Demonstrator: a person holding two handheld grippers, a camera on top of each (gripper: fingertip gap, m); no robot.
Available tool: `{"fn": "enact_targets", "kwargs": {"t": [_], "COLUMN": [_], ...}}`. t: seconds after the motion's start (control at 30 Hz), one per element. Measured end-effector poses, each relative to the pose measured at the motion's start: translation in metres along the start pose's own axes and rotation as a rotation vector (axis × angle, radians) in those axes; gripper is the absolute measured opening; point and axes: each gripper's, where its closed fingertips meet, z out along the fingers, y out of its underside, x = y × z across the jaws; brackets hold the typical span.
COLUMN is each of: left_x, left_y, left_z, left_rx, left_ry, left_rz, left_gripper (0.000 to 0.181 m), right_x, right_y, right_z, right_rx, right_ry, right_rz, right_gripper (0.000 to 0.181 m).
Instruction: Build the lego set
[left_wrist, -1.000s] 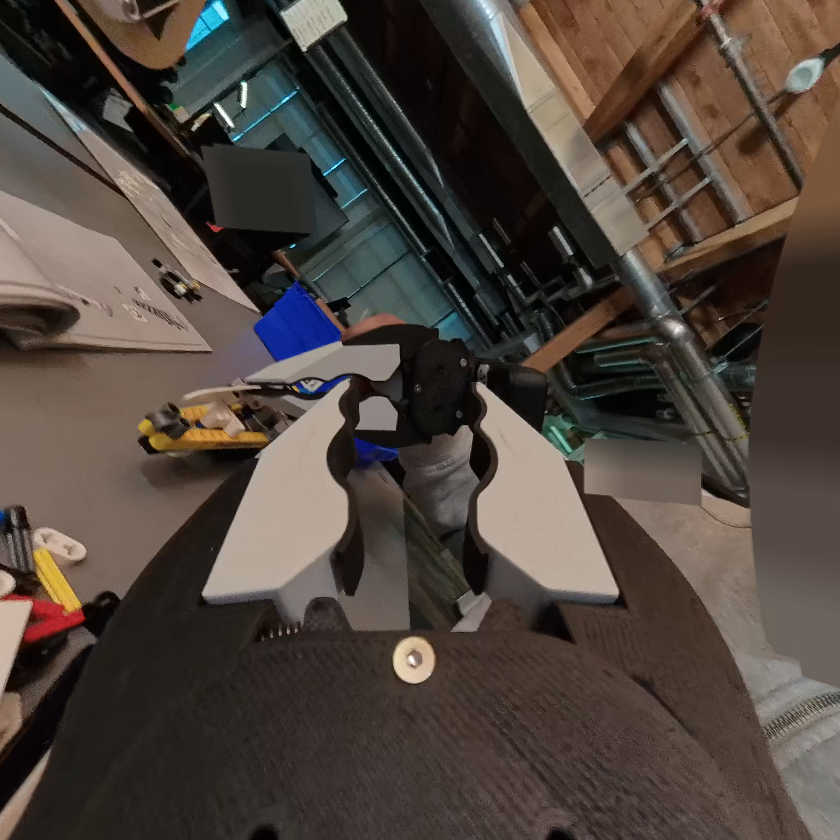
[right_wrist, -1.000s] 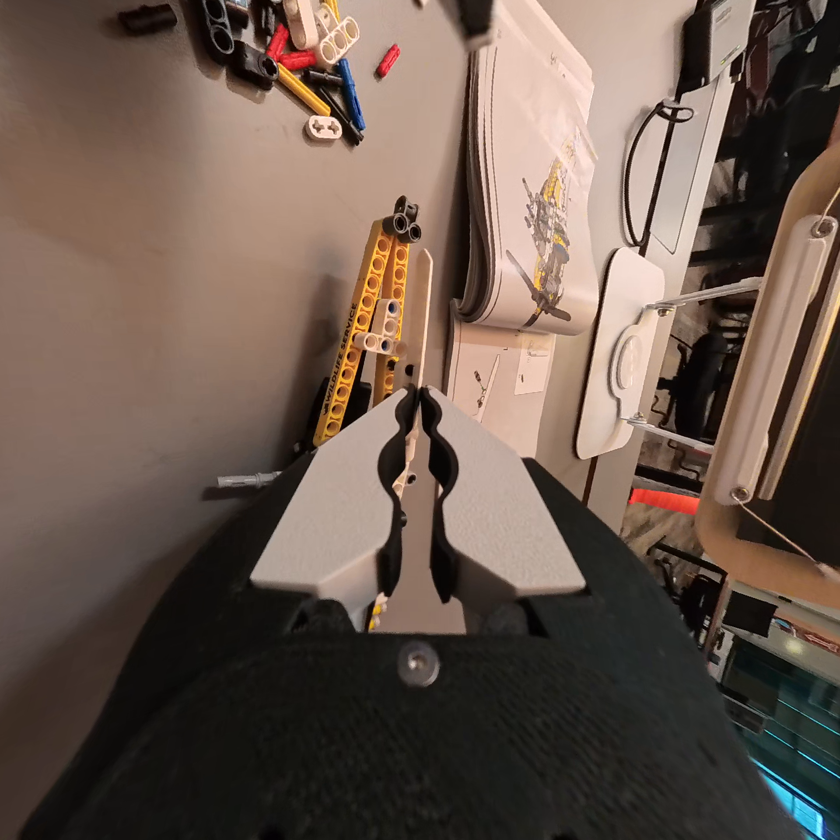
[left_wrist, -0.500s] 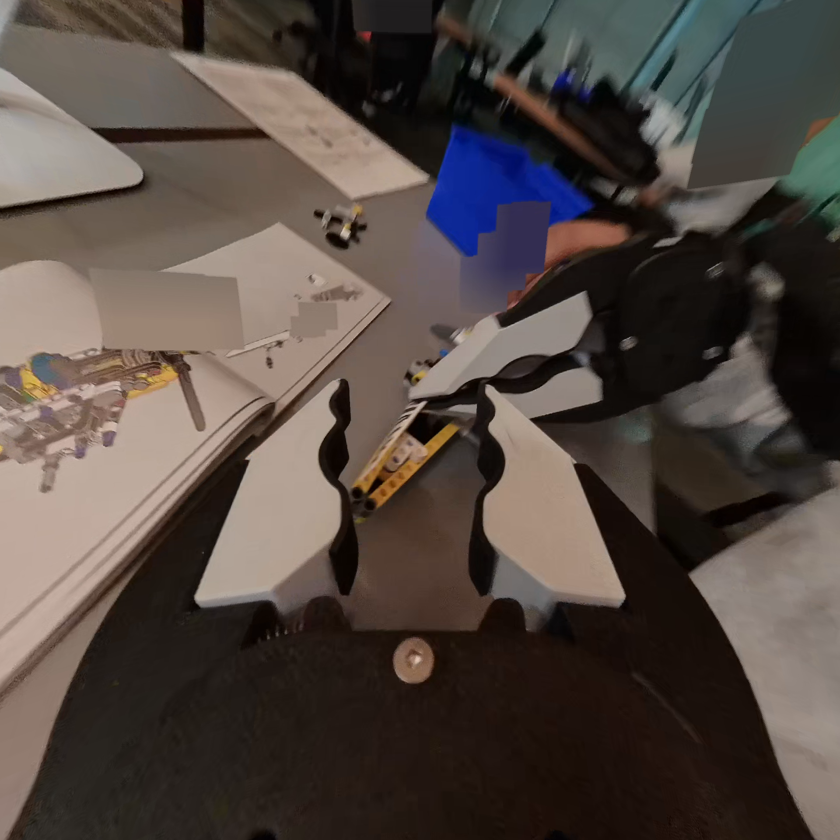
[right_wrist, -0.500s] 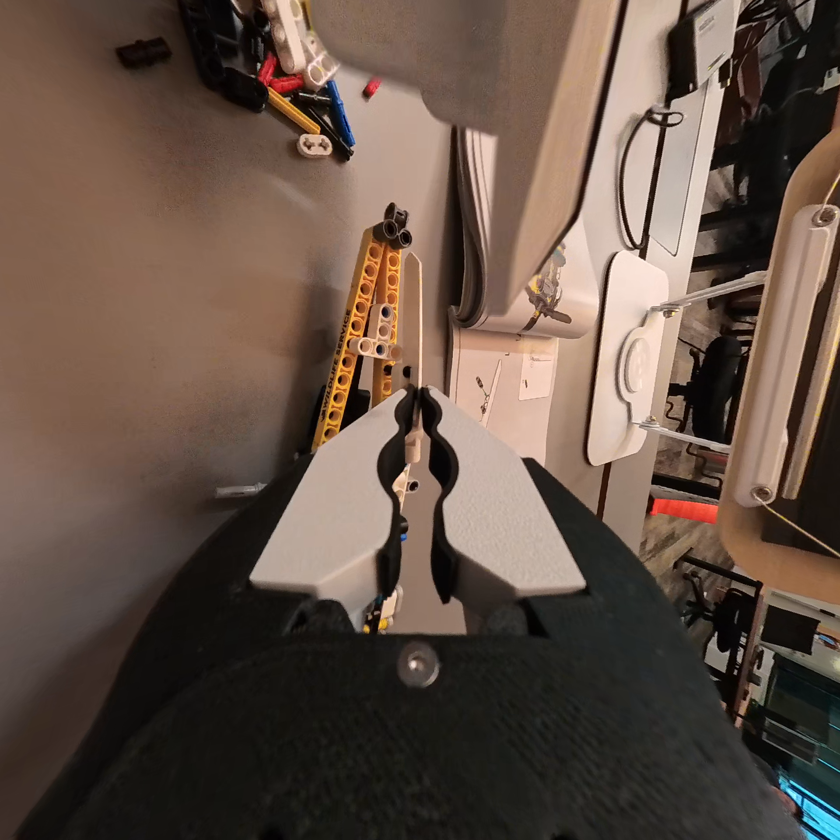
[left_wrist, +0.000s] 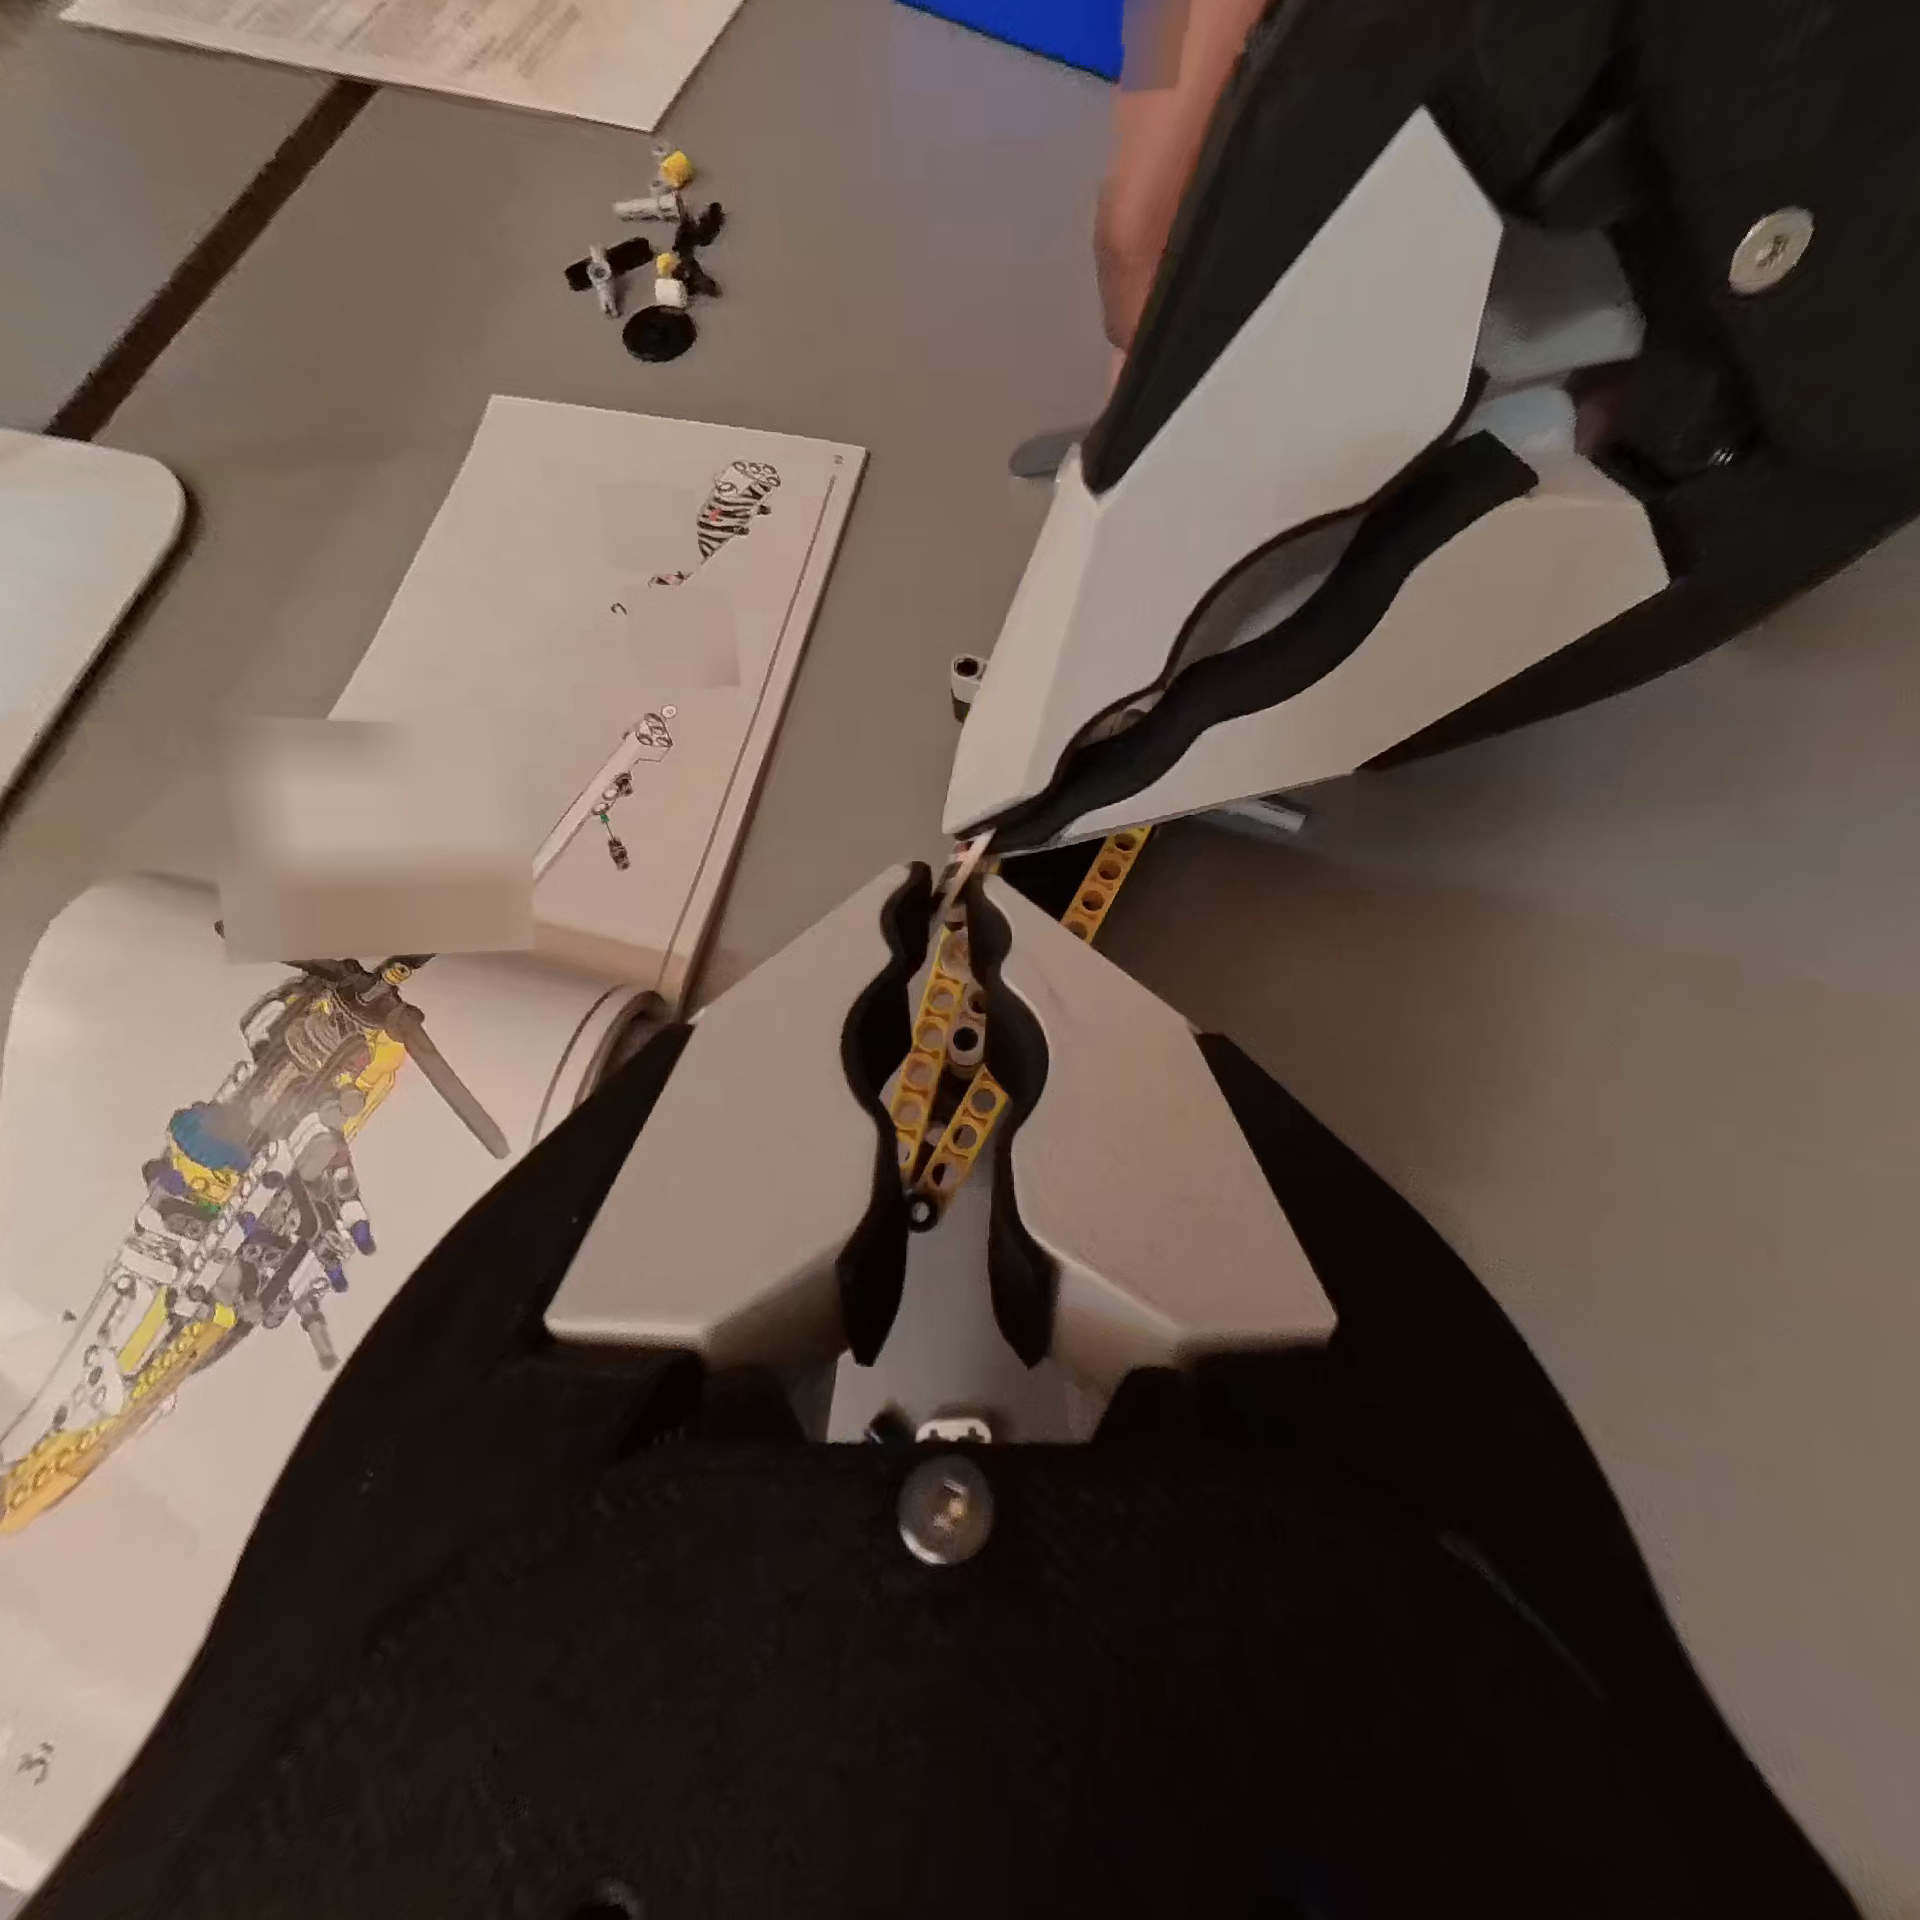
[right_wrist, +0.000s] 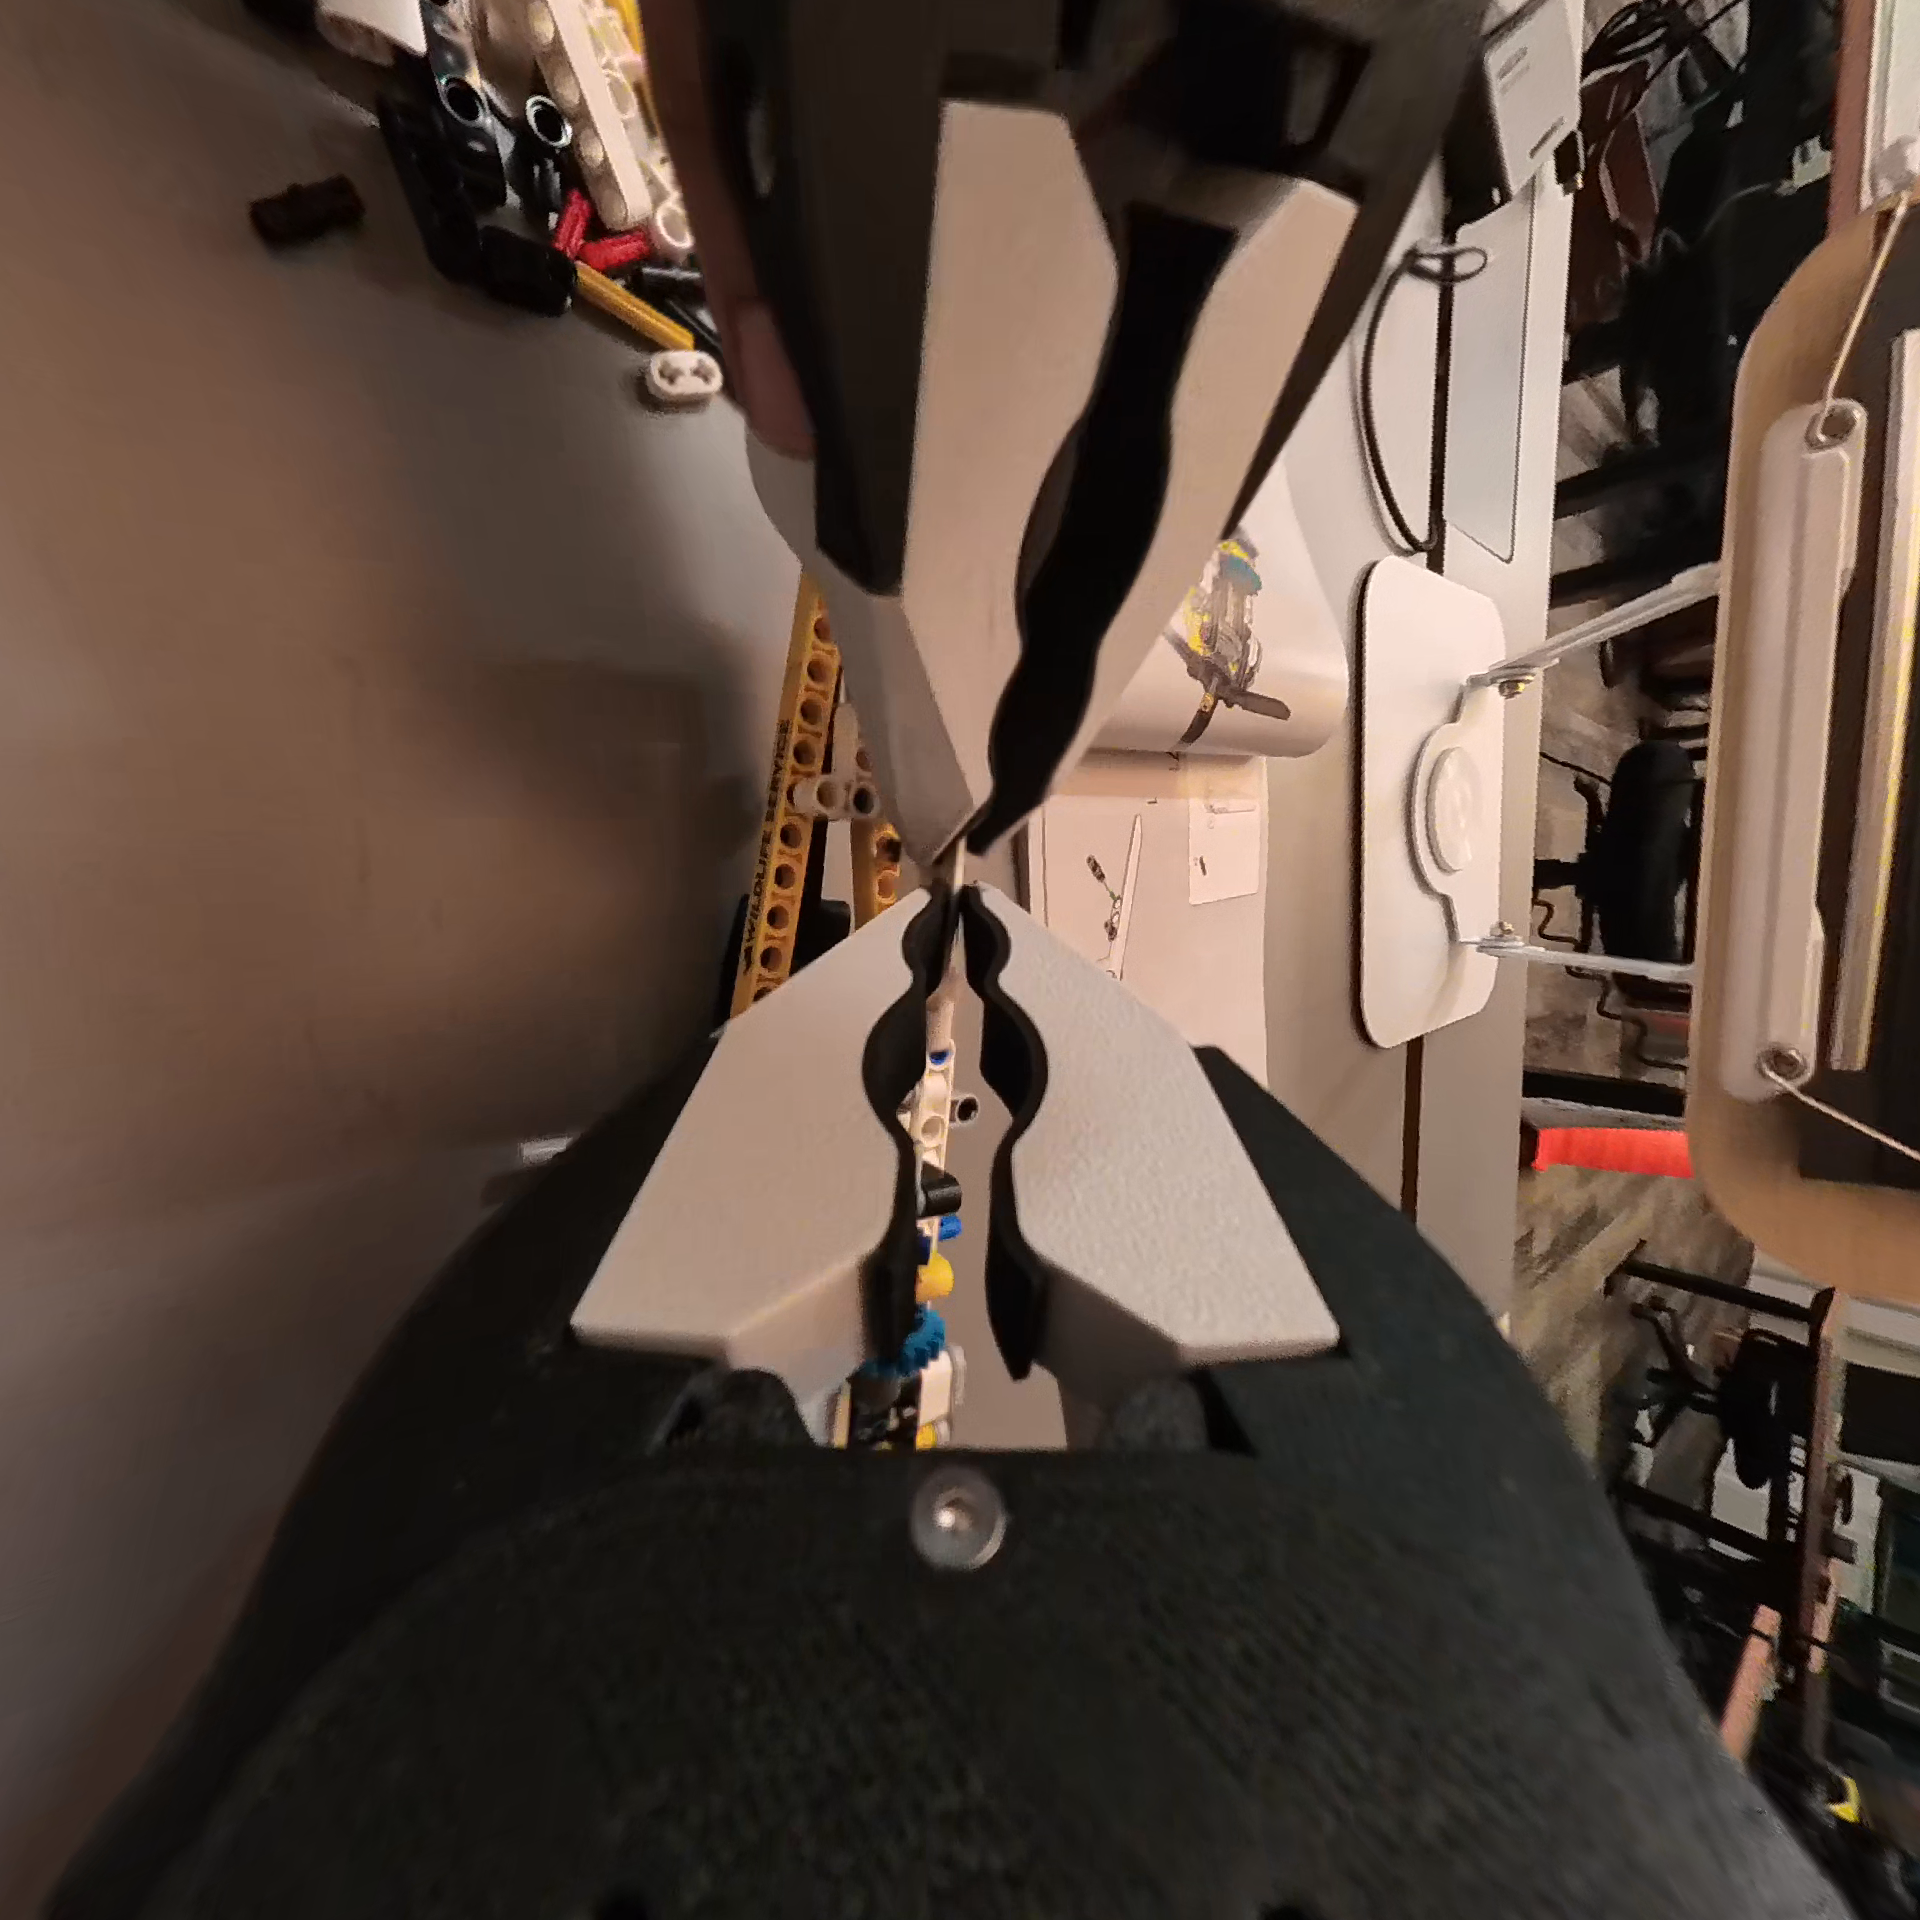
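Meeting tip to tip, left tongs (left_wrist: 954, 896) and right tongs (right_wrist: 948, 906) both pinching white blade (left_wrist: 961, 868)

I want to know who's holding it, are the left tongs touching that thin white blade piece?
Touching. The left wrist view shows the left tongs pinched on the white blade piece.

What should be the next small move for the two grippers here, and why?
Probably a short, steady push of the left gripper toward the right gripper, to seat the thin white blade. Both grippers are closed on it, tip to tip, above the yellow beam assembly, and the open instruction booklet shows a similar blade step. How well the piece is aligned is hidden between the fingers.
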Motion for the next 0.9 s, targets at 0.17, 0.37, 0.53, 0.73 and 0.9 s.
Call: {"fn": "enact_targets", "kwargs": {"t": [0.17,0.37,0.53,0.73,0.9], "left_x": [-0.001,-0.002,-0.003,-0.004,-0.005], "left_y": [-0.001,-0.002,-0.003,-0.004,-0.005], "left_z": [0.001,0.003,0.004,0.004,0.005], "left_rx": [-0.004,-0.014,-0.021,-0.017,-0.026], "left_ry": [-0.034,-0.078,-0.101,-0.056,-0.015], "left_rz": [0.028,0.047,0.051,-0.018,-0.096], "left_gripper": [0.004,0.004,0.004,0.004,0.003], "right_x": [0.01,-0.027,-0.035,-0.026,-0.026], "right_y": [0.003,-0.015,-0.009,-0.012,0.004], "right_z": [-0.019,-0.052,-0.03,0.001,0.011], "right_rx": [0.045,0.287,0.155,-0.091,-0.224], "right_ry": [0.118,0.175,0.307,0.386,0.401], "right_rz": [0.241,0.642,0.527,0.237,0.164], "right_gripper": [0.016,0.017,0.016,0.015,0.012]}}
